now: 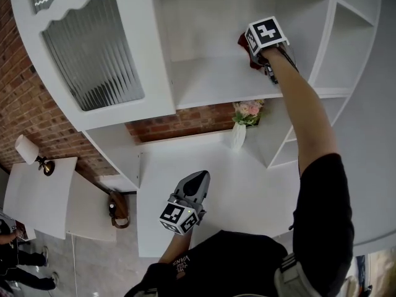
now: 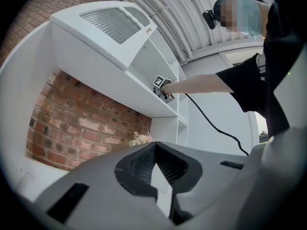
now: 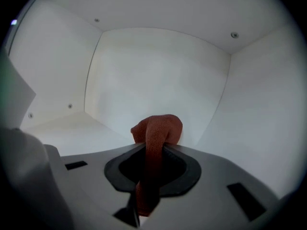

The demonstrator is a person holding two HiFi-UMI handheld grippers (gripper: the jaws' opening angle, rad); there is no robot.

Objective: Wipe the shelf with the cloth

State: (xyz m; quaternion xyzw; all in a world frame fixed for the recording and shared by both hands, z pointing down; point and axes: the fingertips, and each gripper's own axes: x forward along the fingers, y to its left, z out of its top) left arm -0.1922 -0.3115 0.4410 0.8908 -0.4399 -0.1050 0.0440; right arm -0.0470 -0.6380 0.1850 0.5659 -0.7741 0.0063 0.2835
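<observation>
Right arm (image 1: 304, 113) is stretched long up the right side of the head view, forearm bare, black sleeve at the shoulder. Right gripper (image 1: 257, 51) sits upper right, marker cube facing the camera, jaws pinched on the red cloth (image 3: 157, 128). Left gripper (image 1: 198, 181) hangs low at bottom centre, tip pointing up-frame, jaws together with nothing between.

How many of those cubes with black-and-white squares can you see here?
2. One cube tops the right tongs, up on the shelf gripping the red cloth; the other cube tops the left tongs, low over the white counter. None seems hidden.
</observation>
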